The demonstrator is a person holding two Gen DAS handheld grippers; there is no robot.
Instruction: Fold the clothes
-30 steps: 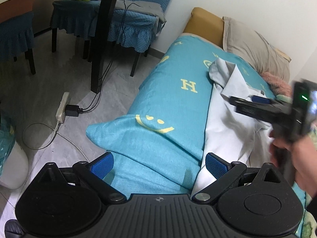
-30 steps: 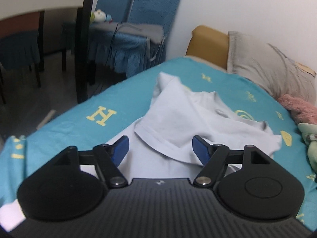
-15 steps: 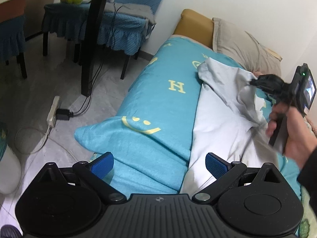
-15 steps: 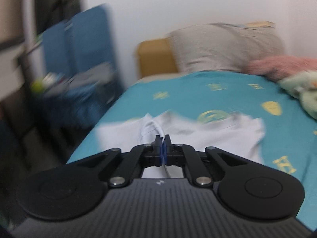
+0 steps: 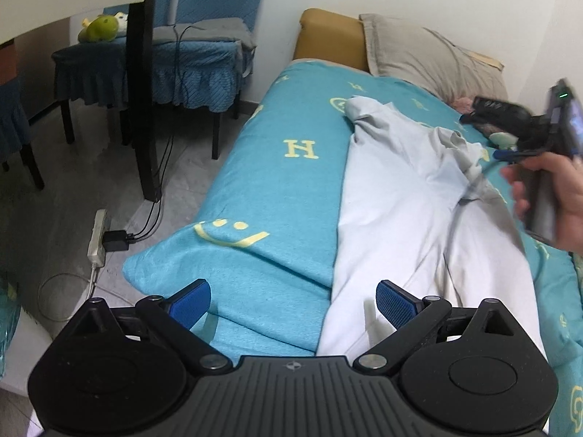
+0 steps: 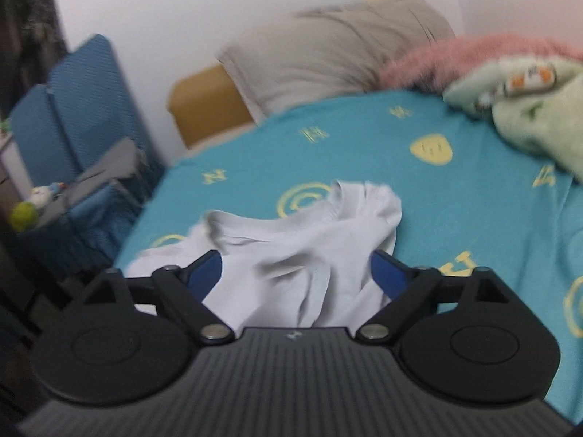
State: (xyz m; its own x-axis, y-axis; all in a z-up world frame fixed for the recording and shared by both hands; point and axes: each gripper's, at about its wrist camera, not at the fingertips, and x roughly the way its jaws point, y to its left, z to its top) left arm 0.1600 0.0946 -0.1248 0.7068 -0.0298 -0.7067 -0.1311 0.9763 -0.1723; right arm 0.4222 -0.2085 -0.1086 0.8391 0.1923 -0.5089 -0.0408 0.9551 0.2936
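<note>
A pale grey-white shirt lies lengthwise on the teal bed cover, rumpled at its far end. My left gripper is open and empty, low over the shirt's near hem and the bed's corner. My right gripper is open just above the shirt's bunched far part; no cloth is between its pads. In the left wrist view the right gripper shows at the right edge, held in a hand above the shirt's far end.
A beige pillow and tan headboard are at the bed's far end. A pink fuzzy item and a green plush lie at far right. A power strip, cables and blue-covered chairs stand left.
My right gripper was shut on a fold of the shirt half a second ago; it has opened and let the cloth drop. The left gripper has stayed open and shifted slightly.
</note>
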